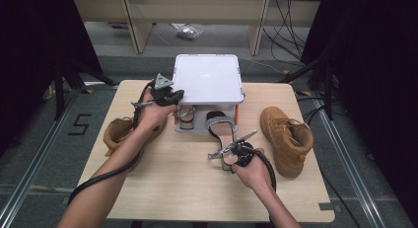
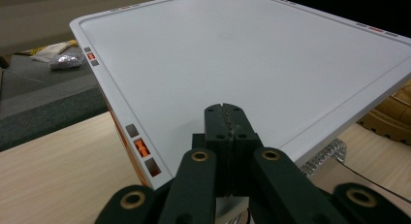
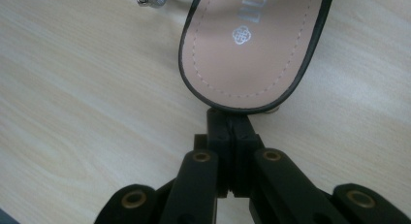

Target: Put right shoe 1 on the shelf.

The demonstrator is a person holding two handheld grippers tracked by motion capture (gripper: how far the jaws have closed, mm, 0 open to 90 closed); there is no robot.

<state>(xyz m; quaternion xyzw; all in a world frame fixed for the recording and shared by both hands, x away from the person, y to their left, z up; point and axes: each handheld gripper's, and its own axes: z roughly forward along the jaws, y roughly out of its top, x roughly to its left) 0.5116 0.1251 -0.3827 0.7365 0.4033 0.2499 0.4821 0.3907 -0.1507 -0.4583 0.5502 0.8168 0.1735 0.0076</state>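
on the table, right gripper [image 3: 228, 118] closed at sandal [image 3: 252, 44] heel; left gripper [image 2: 226, 110] closed, empty

Right tongs [image 3: 228, 118]: sandal [image 3: 252, 44] heel dead ahead, touching or nearly so; bare worktop [image 3: 87, 98] open to their left. Tan boot [image 1: 287, 139] blocks farther right. Left tongs [image 2: 226, 118]: white box lid [image 2: 232, 54] directly below; second boot [image 1: 118, 131] behind.

High view sits above the near edge of the table [image 1: 197, 188], facing forward and down at the white box [image 1: 207, 79]. Left gripper view is close over that box's lid [image 2: 242, 64], looking across it. Right gripper view looks down, very near the sandal [image 3: 252, 44] in front of the box, shared with high view [image 1: 222, 132].
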